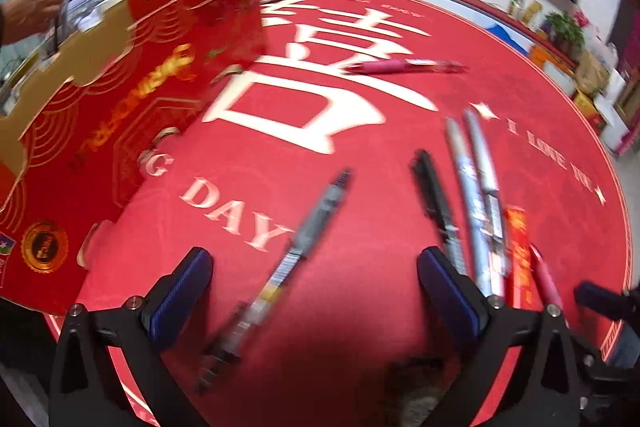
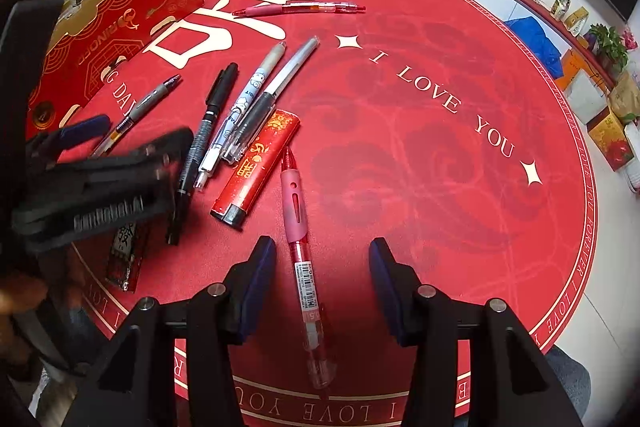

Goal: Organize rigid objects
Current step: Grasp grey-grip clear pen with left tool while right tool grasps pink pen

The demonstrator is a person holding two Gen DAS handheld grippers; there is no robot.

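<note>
Right gripper [image 2: 322, 283] jaws wide, empty, straddling red pen [image 2: 301, 259] on the mat; pen axis runs 12-to-6, along the fingers. Left gripper [image 1: 314, 297] open over blurred grey pen [image 1: 280, 275], probably unheld.

You are looking at seven pens lying on the red mat [image 2: 440, 131]: two pink-gripped red pens [image 2: 294, 203] [image 2: 298, 9], two black pens [image 2: 204, 131] [image 2: 150, 101], a white patterned pen [image 2: 244, 99] and a silver-capped pen [image 2: 276, 83]... that is six pens. You are also seeing two red lighters [image 2: 256, 169] [image 2: 126, 259] and one red box [image 2: 116, 39].
</note>
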